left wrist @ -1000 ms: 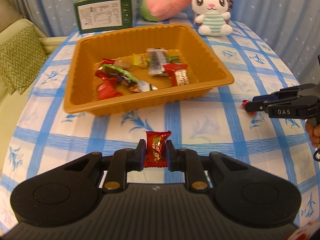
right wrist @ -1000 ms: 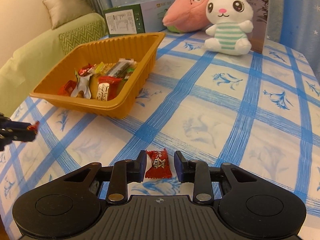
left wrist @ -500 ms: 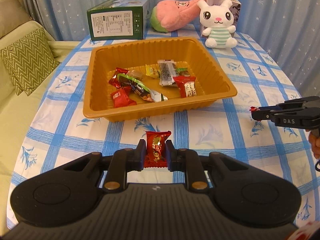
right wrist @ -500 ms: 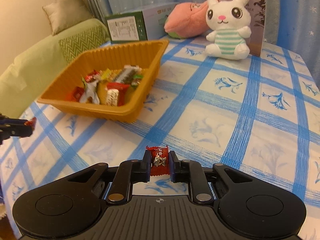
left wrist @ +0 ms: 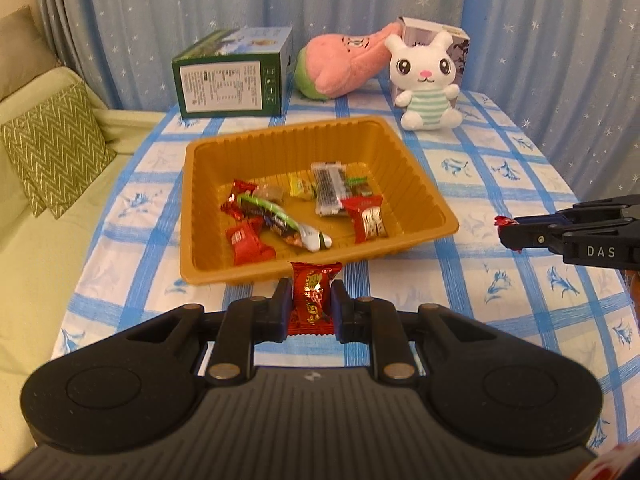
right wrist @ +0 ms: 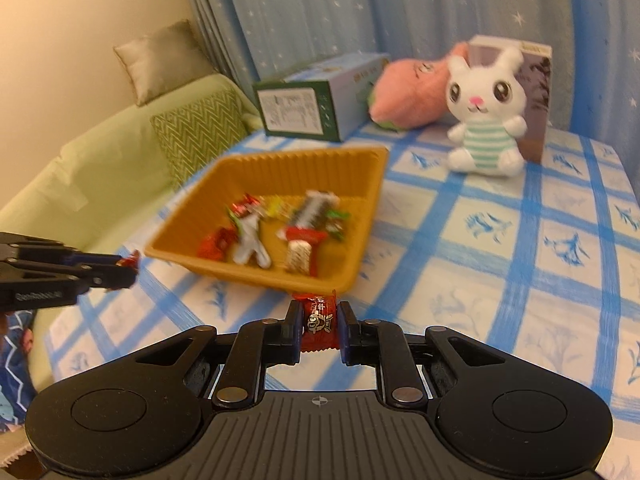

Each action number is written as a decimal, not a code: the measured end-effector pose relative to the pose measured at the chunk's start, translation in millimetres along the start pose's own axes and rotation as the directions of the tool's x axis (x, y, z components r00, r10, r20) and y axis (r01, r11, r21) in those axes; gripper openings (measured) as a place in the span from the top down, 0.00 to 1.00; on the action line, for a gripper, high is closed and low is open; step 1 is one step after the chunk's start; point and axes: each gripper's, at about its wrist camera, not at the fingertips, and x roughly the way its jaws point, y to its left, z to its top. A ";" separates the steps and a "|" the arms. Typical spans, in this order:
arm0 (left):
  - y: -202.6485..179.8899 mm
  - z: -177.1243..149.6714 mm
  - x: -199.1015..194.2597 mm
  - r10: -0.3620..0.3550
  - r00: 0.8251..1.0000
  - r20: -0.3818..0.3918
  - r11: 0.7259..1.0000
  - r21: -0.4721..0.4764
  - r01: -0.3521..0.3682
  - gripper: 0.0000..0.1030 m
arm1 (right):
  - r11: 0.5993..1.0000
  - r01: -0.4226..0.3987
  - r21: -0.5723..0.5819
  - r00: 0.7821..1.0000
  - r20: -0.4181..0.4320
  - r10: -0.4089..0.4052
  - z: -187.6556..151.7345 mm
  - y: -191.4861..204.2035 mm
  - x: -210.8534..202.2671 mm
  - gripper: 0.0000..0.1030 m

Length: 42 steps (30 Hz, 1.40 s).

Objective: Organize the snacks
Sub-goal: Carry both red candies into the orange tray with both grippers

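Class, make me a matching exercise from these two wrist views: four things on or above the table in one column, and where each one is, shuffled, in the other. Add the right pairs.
Things
1. green box
2. white rabbit plush
3. silver striped bar
4. red candy

Places
A. lying inside the orange tray
B. clamped between the left gripper fingers
C. at the far edge of the table, left of the pink plush
D. sitting in front of a purple and white box

Pairs: 1-C, 2-D, 3-A, 4-B
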 end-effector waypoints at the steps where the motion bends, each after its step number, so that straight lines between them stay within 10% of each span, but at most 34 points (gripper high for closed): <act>1: 0.6 2.4 -1.2 -0.002 1.000 0.009 1.000 0.004 0.002 0.82 | 1.000 -0.005 -0.001 1.000 0.007 0.005 3.1 3.0 -0.6 0.82; 20: 28.4 53.4 11.7 -0.033 0.996 0.078 0.999 0.044 0.030 0.82 | 1.000 -0.017 -0.008 0.998 0.063 0.017 55.9 41.5 32.2 0.82; 42: 43.0 119.5 118.2 -0.074 0.997 0.004 0.990 0.122 0.073 0.82 | 0.993 0.083 0.088 0.994 0.062 -0.088 106.7 20.5 104.6 0.82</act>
